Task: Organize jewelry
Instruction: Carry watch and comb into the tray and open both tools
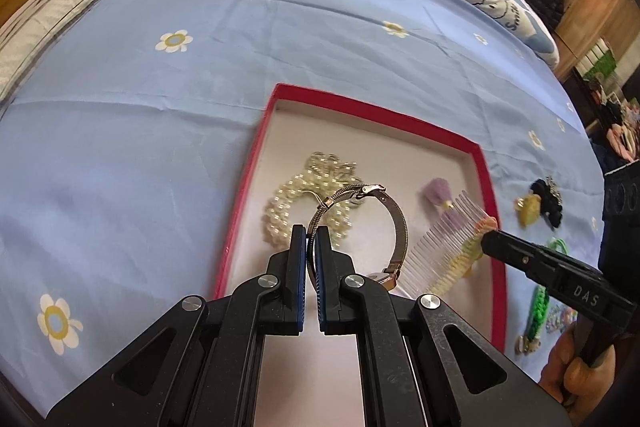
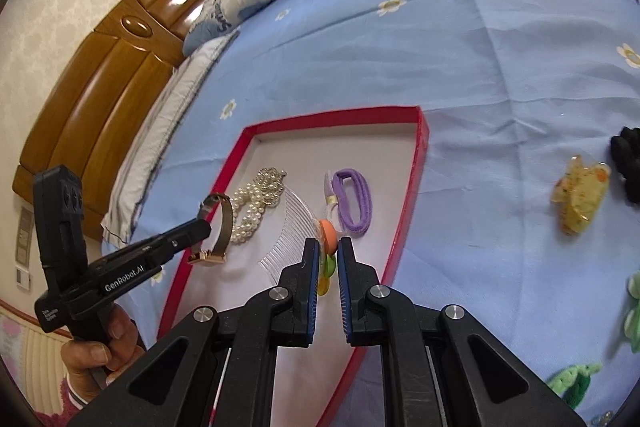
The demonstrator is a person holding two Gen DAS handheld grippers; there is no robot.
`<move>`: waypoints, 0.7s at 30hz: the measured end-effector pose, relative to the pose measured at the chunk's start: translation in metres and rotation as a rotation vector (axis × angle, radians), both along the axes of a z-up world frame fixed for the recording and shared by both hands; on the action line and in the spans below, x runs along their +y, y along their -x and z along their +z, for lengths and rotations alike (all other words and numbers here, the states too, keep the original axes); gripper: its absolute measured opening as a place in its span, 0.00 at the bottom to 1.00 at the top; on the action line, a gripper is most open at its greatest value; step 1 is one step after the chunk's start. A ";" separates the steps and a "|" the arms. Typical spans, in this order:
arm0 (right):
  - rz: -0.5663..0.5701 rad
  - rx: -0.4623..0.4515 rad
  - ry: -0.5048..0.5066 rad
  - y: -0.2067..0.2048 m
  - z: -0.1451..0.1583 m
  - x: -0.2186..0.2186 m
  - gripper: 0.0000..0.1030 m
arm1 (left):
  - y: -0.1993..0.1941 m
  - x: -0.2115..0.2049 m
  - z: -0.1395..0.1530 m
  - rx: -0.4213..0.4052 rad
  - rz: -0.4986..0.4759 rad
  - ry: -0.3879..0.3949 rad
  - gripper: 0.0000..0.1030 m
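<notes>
Your left gripper (image 1: 311, 233) is clamped shut on the mesh band of the watch (image 1: 394, 227), which hangs off its tips toward 2 o'clock in the left wrist view, the clasp at the top of the loop and the rose-gold case low at 3 o'clock, over the floor of the red-rimmed tray (image 1: 256, 163). Your right gripper (image 2: 329, 247) is closed on the coloured spine of the clear comb (image 2: 294, 227), with the orange and green beads pinched between the pads and the teeth fanning out toward 10 o'clock over the tray (image 2: 422, 147). In the tray, the pearl bracelet (image 2: 250, 211) lies at 11 o'clock from the comb, just behind the watch, and the purple hair tie (image 2: 356, 203) lies at 1 o'clock, near but apart from the right fingertips. Watch and comb hang side by side, close together; whether they touch cannot be told. The far half of the tray floor is bare white. On the blue bedsheet (image 2: 460, 47) outside the right rim, at 3 o'clock in the right wrist view, lie a yellow claw clip (image 2: 580, 199), a black piece (image 2: 628, 163) and green items (image 2: 576, 379). Your hand (image 2: 104, 347) grips the left handle at 8 o'clock.
</notes>
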State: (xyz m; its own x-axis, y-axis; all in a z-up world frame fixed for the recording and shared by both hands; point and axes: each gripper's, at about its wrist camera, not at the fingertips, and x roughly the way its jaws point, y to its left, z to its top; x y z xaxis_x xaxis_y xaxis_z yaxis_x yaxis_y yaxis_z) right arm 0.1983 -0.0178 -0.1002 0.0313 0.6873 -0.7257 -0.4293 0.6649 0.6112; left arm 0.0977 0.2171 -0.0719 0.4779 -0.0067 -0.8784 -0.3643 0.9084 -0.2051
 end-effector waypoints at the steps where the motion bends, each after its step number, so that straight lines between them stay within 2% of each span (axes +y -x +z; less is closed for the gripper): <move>1: 0.004 -0.001 0.007 0.000 -0.001 0.002 0.09 | -0.001 0.001 -0.003 0.006 0.005 0.000 0.03; 6: 0.017 -0.003 0.037 -0.001 -0.006 0.011 0.09 | -0.006 0.004 -0.014 0.028 0.013 -0.001 0.03; 13: 0.041 -0.012 0.062 -0.003 -0.007 0.021 0.09 | -0.009 -0.001 -0.014 0.036 -0.002 -0.039 0.05; 21: 0.047 0.000 0.066 -0.004 -0.011 0.024 0.14 | -0.010 -0.002 -0.013 0.042 -0.010 -0.046 0.05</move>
State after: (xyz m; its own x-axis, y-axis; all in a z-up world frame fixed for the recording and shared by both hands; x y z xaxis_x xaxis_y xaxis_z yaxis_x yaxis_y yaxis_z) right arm 0.2022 0.0057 -0.1113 -0.0001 0.6389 -0.7693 -0.4614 0.6825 0.5669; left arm 0.1081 0.2155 -0.0853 0.4406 0.0301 -0.8972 -0.3629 0.9201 -0.1474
